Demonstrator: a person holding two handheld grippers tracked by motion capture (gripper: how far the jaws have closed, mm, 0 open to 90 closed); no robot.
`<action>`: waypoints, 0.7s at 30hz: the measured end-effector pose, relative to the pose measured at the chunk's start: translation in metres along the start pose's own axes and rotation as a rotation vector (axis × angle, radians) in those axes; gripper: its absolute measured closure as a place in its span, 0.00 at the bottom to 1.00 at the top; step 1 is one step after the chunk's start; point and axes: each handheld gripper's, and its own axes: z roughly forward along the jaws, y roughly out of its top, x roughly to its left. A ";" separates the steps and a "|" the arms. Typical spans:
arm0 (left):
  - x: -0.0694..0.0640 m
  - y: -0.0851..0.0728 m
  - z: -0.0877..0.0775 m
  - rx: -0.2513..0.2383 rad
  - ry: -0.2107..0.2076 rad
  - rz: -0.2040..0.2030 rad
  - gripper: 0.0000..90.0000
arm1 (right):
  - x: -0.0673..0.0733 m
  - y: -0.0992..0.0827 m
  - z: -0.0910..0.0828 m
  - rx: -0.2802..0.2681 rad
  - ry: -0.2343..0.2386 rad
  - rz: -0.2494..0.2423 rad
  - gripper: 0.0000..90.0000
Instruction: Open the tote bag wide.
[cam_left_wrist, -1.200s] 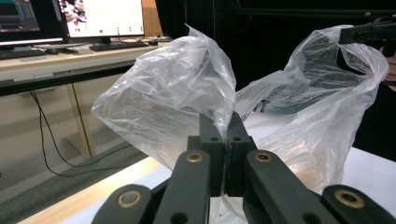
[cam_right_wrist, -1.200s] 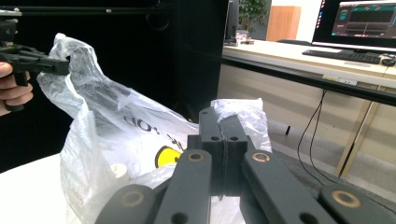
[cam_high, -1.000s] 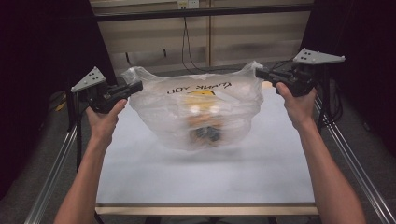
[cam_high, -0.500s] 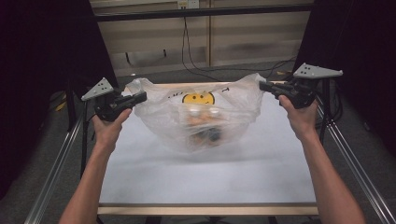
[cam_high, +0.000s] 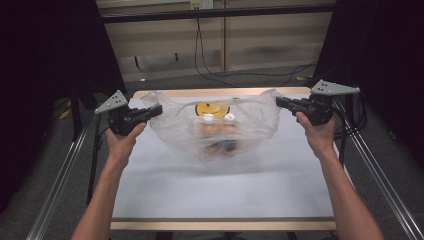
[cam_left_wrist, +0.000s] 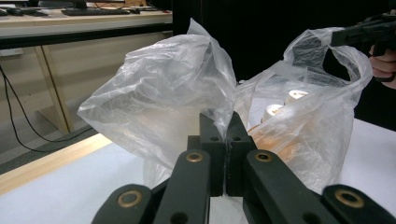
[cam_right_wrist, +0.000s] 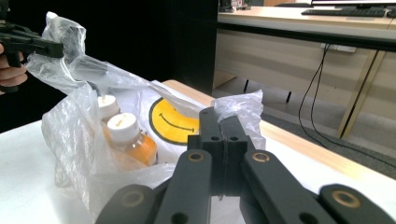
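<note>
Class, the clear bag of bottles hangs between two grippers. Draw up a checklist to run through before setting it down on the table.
1. Left gripper shut on the plastic bag handle: ok.
2. Right gripper shut on the other handle: ok.
3. Bottles upright with white caps on: ok.
4. Bag free of tears: cannot tell.
5. Table bare beneath the bag: ok.

2 bottles (cam_right_wrist: 122, 135) stand side by side inside the bag (cam_high: 250, 125).

The bag (cam_high: 215, 127) blurs what sits low inside it: something dark under the bottles (cam_right_wrist: 122, 133) can't be made out. The smiley (cam_right_wrist: 175, 122) is half covered by folds.
</note>
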 end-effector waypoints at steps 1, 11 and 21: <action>-0.001 -0.002 0.001 0.001 0.001 0.004 1.00 | 0.000 -0.003 0.001 0.008 -0.001 0.002 1.00; 0.004 -0.030 0.014 0.054 -0.008 -0.033 1.00 | -0.003 -0.025 0.005 0.047 -0.005 0.021 1.00; 0.004 -0.054 0.023 0.146 0.001 -0.032 1.00 | -0.001 -0.050 0.011 0.108 0.005 0.025 1.00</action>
